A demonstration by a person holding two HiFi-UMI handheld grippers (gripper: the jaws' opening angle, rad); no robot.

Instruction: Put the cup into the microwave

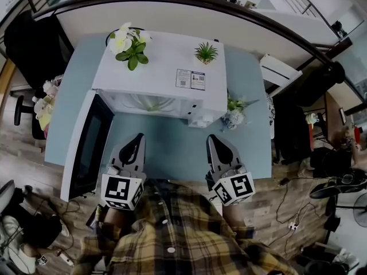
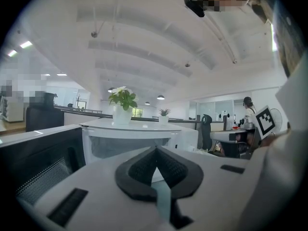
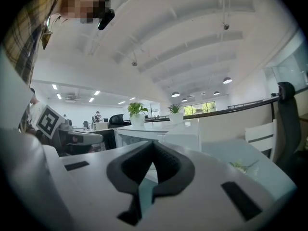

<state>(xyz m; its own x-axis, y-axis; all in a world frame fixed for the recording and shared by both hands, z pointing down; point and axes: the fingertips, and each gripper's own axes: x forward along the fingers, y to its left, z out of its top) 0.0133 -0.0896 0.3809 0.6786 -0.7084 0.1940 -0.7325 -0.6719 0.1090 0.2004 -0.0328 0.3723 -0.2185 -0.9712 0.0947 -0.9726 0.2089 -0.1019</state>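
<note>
Near the table's (image 1: 172, 148) front edge the left gripper (image 1: 139, 136) and the right gripper (image 1: 213, 137) hover side by side, each clenched on nothing, tips together; toward the back edge stands the microwave (image 1: 155, 76), its door (image 1: 86, 145) swung open leftward, two plants (image 1: 131, 44) on top; the cup cannot be made out in any view.

No print is legible: the two stickers (image 1: 190, 79) on the microwave (image 1: 157, 67) top are too small to read.
</note>
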